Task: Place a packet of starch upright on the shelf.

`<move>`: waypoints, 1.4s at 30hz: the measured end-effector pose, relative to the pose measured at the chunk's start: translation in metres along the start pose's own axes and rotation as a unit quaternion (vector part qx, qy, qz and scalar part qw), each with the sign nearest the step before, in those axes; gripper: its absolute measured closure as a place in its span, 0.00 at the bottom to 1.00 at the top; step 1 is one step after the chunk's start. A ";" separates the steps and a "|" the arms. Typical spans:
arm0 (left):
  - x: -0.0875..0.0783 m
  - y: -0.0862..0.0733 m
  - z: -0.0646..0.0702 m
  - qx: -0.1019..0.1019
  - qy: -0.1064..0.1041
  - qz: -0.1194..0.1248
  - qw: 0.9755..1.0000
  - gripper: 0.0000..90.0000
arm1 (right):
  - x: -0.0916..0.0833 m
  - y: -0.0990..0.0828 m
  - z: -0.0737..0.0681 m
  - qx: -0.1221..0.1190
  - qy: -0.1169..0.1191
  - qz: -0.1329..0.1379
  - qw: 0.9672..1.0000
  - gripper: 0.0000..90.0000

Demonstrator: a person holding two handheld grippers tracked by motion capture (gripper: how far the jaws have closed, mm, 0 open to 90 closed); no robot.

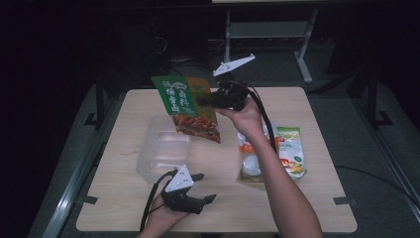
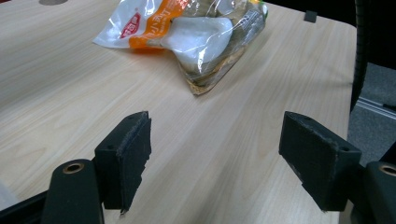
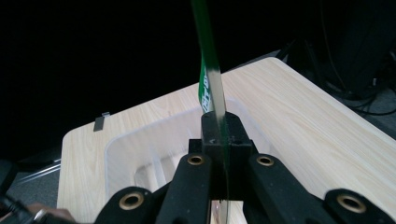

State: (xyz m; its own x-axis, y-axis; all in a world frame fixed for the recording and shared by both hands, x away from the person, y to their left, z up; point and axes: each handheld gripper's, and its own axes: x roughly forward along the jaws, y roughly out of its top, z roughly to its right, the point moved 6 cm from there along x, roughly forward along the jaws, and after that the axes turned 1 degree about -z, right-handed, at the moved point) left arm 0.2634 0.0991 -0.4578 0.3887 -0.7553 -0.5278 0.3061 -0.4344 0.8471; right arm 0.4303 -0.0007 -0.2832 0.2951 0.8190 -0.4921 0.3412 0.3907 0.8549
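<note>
The right claw [image 1: 205,100] was held above the far middle of the wooden surface [image 1: 297,106], its jaws clamped together on the edge of a green food packet [image 1: 187,106]. The packet hung in the air, tilted, over the far end of a clear plastic tub [image 1: 161,148] that stood on the left half of the surface. In the right gripper view the packet [image 3: 211,84] appeared edge-on, rising as a thin strip from between the pressed pads, with the tub [image 3: 140,149] directly below and beyond it. The left claw [image 1: 207,187] rested low near the front edge of the surface, just beside the tub's near end, its jaws apart with nothing between them. In the left gripper view the open pads framed bare wood, and a transparent bag of food [image 2: 196,35] lay farther off; the high view placed this bag [image 1: 289,151] on the right half of the surface, partly behind the person's right forearm.
</note>
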 end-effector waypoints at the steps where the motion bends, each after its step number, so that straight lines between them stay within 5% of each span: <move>1: 0.000 0.000 0.000 0.002 0.001 0.000 1.000 0.28 | 0.004 0.002 0.000 -0.001 0.001 -0.001 1.000 1.00; 18: -0.002 -0.003 -0.002 0.010 0.006 -0.005 1.000 0.27 | 0.066 0.017 0.009 0.009 0.018 0.011 1.000 1.00; 31: -0.004 -0.002 -0.003 0.004 0.009 0.001 1.000 0.27 | 0.113 0.007 0.021 0.041 0.013 0.018 0.999 1.00; 42: -0.004 -0.002 -0.004 0.008 0.009 0.001 1.000 0.27 | 0.129 -0.010 0.031 0.070 0.009 0.019 0.997 1.00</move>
State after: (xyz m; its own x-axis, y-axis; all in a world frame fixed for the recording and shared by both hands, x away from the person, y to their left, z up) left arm 0.2644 0.1046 -0.4573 0.4048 -0.7472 -0.5271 0.2919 -0.4407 0.8489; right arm 0.4930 0.0882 -0.3603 0.2954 0.8398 -0.4555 0.4511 0.2976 0.8414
